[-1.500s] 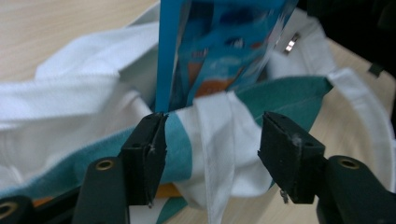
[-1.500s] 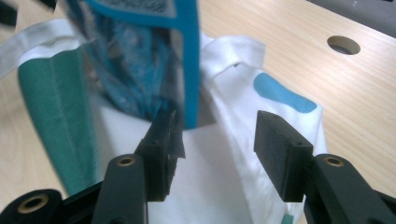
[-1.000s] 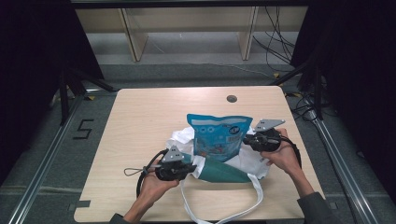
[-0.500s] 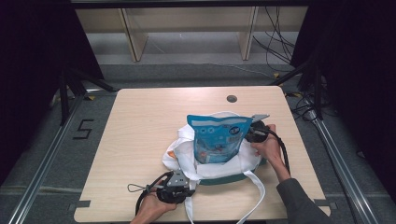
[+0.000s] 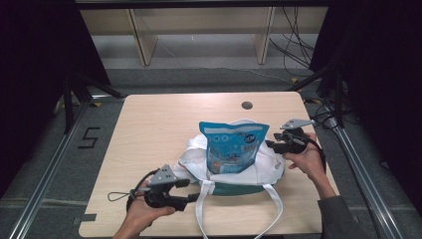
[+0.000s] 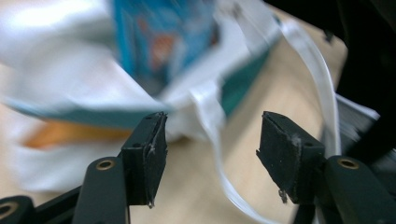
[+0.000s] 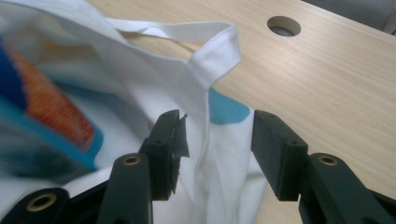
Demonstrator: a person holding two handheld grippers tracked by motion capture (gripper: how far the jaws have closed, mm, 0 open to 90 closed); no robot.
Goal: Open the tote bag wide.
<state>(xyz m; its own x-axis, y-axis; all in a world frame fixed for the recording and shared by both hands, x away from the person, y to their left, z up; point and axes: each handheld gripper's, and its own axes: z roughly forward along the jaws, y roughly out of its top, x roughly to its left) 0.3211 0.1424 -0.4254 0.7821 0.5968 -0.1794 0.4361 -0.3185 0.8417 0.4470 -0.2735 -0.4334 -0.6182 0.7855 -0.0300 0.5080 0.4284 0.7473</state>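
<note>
Standing upright in the mouth of a white cloth bag [image 5: 234, 167], the blue snack pouch [image 5: 231, 147] sits near the middle of the wooden table [image 5: 159, 124], a little toward the person's side. The bag has a teal bottom band, and its two white straps [image 5: 201, 214] trail toward the table's near edge. The right gripper [image 5: 272, 145] is just beside the bag's right side; its jaws have just been opening and now stand spread with a fold of white cloth [image 7: 215, 154] between them, not pinched. The left gripper [image 5: 191, 191] hovers near the bag's front left corner, jaws likewise just opened and spread apart, holding nothing, with a strap [image 6: 219, 140] lying beyond them.
</note>
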